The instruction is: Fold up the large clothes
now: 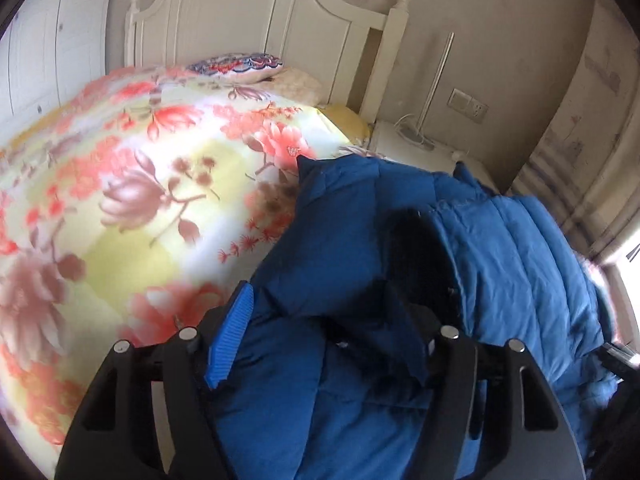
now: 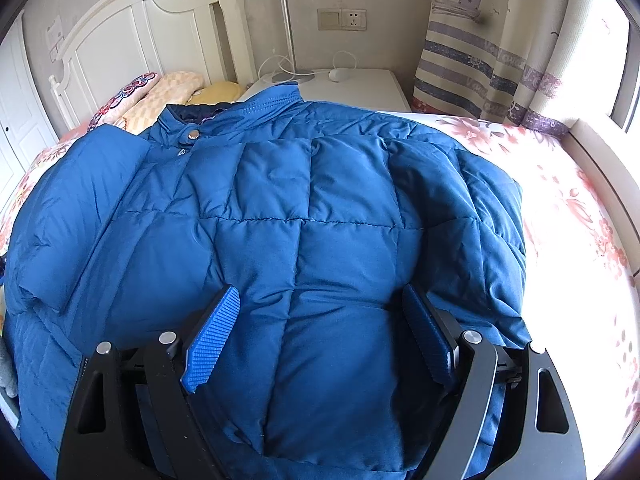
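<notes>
Blue jacket (image 1: pixel 360 280) perhaps hides 1 pad.

left gripper (image 1: pixel 320 344) right finger hidden by jacket (image 1: pixel 500 248)

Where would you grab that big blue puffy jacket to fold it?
Probably at the bottom hem of the jacket, coming from the foot of the bed. It lies flat, collar toward the headboard, hem nearest the open right gripper; a thin edge fits the fingers better than the padded body.

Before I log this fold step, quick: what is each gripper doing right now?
Left gripper: jaws apart, jacket fabric bunched between them; a firm grip cannot be told.
Right gripper: open, over the jacket, holding nothing.
</notes>
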A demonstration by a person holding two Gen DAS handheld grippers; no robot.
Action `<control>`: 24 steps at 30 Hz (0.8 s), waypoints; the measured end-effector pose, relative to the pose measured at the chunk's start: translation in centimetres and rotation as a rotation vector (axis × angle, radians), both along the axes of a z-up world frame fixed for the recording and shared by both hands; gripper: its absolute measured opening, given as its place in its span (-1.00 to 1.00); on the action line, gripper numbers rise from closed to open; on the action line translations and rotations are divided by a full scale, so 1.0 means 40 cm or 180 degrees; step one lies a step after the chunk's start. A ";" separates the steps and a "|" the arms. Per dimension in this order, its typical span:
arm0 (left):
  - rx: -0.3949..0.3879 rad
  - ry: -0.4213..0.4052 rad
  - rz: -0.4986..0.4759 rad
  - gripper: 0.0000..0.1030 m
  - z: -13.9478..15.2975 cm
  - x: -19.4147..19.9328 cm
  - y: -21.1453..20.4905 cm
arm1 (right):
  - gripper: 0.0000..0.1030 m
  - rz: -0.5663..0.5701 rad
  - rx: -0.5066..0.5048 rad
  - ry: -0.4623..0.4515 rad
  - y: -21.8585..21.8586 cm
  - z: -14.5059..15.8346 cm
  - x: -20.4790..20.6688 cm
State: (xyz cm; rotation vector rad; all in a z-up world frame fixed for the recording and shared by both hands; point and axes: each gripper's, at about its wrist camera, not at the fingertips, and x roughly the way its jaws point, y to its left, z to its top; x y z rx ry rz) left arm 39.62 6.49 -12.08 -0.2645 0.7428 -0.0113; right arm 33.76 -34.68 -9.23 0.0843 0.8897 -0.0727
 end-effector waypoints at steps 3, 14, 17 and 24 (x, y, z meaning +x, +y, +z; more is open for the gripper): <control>-0.0287 -0.0117 0.0003 0.44 0.003 -0.016 0.043 | 0.37 -0.0023 -0.0333 -0.0317 0.037 0.038 -0.037; -0.0410 -0.0160 0.0056 0.51 0.005 -0.008 0.061 | 0.47 0.1816 -0.1638 -0.1060 0.557 0.103 -0.202; -0.0489 -0.0184 0.0056 0.54 0.003 -0.010 0.070 | 0.47 0.2047 -0.2165 -0.1050 0.668 0.054 -0.186; -0.0537 -0.0189 0.0062 0.56 0.003 -0.011 0.076 | -0.22 0.2340 -0.1689 -0.0890 0.692 0.058 -0.119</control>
